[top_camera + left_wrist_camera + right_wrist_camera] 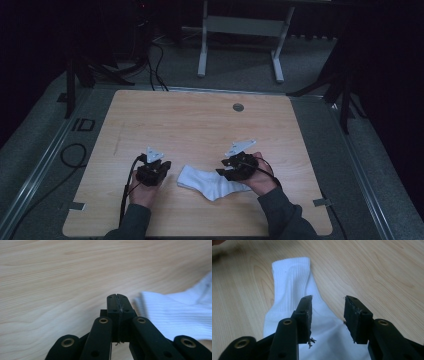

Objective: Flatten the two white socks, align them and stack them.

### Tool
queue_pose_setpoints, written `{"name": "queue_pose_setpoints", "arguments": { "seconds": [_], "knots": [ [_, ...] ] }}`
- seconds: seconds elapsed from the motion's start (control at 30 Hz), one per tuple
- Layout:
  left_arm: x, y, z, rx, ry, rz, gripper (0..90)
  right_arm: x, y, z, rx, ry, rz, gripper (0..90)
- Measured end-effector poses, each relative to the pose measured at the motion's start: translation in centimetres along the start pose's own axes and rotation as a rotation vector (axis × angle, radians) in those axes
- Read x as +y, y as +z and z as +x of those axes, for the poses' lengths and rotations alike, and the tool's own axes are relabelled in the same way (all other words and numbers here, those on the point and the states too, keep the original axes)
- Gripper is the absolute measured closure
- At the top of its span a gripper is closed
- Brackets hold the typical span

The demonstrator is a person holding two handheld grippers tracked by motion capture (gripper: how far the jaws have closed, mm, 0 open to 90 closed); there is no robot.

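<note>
While my left tongs [161, 167] sit pinched together on nothing, left of the white sock [210, 183] lying near-centre on the surface [200, 125], my right tongs [328, 315] gape above it; descending now, I'd likely snag one layer.

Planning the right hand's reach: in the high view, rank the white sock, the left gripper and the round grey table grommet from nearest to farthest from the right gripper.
From the right gripper:
1. White sock, just beneath it.
2. Left gripper, across the sock.
3. Grommet, at the far table edge.

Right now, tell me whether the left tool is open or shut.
Shut. The left tool has its jaws pressed together with nothing between them, beside the white sock.
</note>
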State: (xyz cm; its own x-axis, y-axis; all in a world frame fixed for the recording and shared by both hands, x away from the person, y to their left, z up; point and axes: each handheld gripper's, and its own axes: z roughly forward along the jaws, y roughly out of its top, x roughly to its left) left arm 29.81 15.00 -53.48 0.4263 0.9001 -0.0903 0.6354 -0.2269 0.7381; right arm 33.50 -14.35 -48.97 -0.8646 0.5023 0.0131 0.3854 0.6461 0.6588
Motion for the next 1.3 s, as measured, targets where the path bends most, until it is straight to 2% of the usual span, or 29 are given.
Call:
{"name": "queue_pose_setpoints", "arguments": {
  "seconds": [0.23, 0.47, 0.6, 0.73, 0.8, 0.9, 1.1, 1.3],
  "knots": [
    [-0.1, 0.7, -1.7, -0.041, 0.037, 0.030, 89.7, -0.9, -1.0, -0.7, -0.029, 0.022, -0.001, 60.1],
    [-0.3, 0.8, -2.9, -0.073, 0.062, 0.049, 89.7, -1.7, -2.1, -1.3, -0.070, 0.029, 0.001, 60.4],
    [-0.6, 1.5, -3.4, -0.078, 0.095, 0.091, 89.7, -2.2, -2.5, -1.5, -0.106, 0.028, 0.027, 61.1],
    [-0.6, 1.6, -3.8, -0.055, 0.124, 0.100, 89.7, -3.1, -2.5, -2.0, -0.140, 0.043, 0.059, 63.1],
    [-0.7, 1.7, -3.8, -0.052, 0.129, 0.103, 89.8, -3.7, -2.4, -2.4, -0.141, 0.064, 0.078, 66.7],
    [-0.6, 1.7, -3.7, -0.055, 0.129, 0.108, 89.8, -4.5, -2.0, -2.9, -0.140, 0.092, 0.106, 66.6],
    [-0.7, 1.7, -3.7, -0.054, 0.130, 0.106, 89.8, -5.5, -1.2, -3.8, -0.144, 0.152, 0.129, 60.6],
    [-0.7, 1.7, -3.8, -0.049, 0.139, 0.106, 89.8, -6.1, -0.3, -4.1, -0.109, 0.183, 0.153, 58.4]
  ]
}}
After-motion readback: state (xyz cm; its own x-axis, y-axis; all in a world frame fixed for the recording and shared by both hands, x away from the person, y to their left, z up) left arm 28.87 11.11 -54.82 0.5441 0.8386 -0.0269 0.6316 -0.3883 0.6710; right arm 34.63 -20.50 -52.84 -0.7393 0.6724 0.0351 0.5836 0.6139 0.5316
